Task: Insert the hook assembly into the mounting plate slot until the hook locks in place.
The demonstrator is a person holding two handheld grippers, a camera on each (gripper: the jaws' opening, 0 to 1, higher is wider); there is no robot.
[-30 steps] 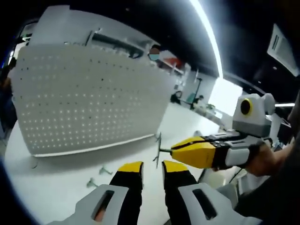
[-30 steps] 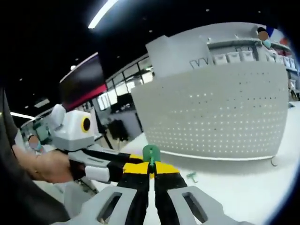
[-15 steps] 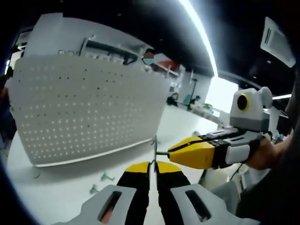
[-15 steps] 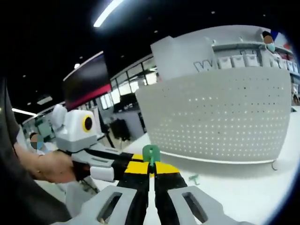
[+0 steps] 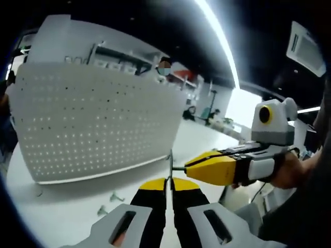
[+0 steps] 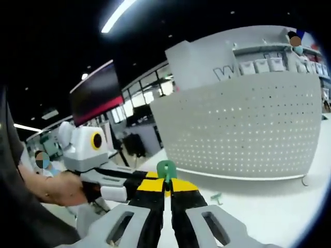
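Both tools, left [image 5: 169, 182] and right [image 6: 166, 182], were clenched on a thin metal hook with a green plastic cap [image 6: 166, 169], held above the white bench [image 6: 269, 204], well short of the white perforated mounting plate [image 5: 98, 121]; insertion remained undone

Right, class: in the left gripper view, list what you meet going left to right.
Pegboard → thin metal hook held upright in the left gripper → right gripper → person's hand.

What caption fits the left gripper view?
Both grippers, left and right, pinch a thin metal hook before the white pegboard.
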